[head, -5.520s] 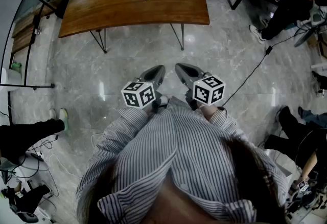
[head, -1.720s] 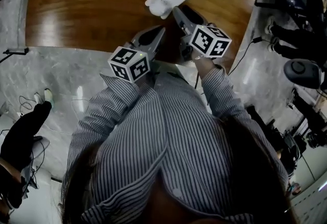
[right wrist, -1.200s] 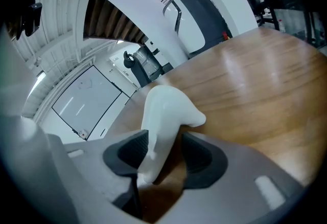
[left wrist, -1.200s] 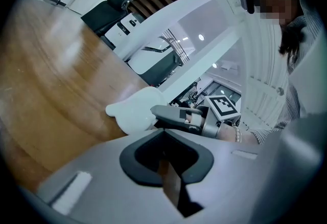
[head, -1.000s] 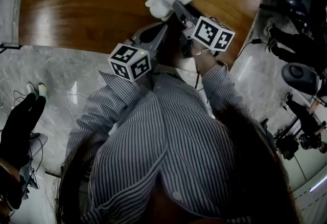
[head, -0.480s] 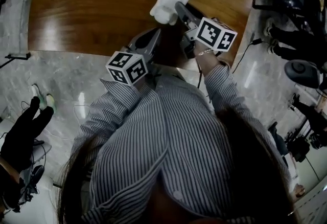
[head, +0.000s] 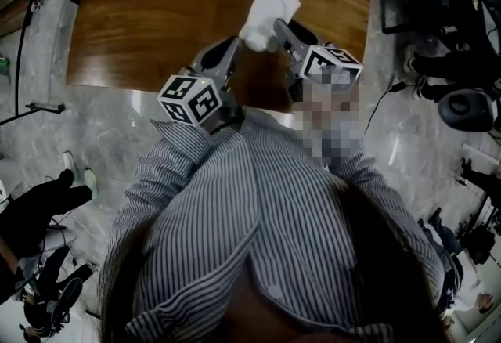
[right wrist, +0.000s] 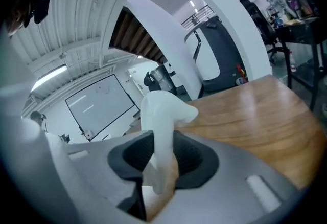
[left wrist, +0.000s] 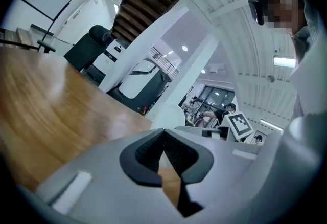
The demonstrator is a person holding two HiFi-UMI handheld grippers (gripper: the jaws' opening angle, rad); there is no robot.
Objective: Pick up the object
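Observation:
A soft white object [head: 268, 14] hangs over the brown wooden table [head: 156, 12], and my right gripper [head: 275, 25] is shut on its lower end. In the right gripper view the white object [right wrist: 162, 115] rises upright out of the right gripper [right wrist: 159, 168], whose dark pads press both its sides. My left gripper [head: 232, 44] is beside it to the left, over the table's near edge, shut with nothing in it. In the left gripper view the left gripper [left wrist: 163, 138] has its pads together, with the white object [left wrist: 166, 116] just beyond them.
The table's near edge [head: 141, 88] runs just in front of the person's striped shirt [head: 250, 216]. A person in black with light shoes [head: 76, 169] is on the marble floor at left. Black chairs and a round black device [head: 466, 110] are at right, with a cable [head: 389, 93] on the floor.
The right gripper has closed on the white object and raised it off the table, so it now stands more upright. The left gripper has stayed beside it.

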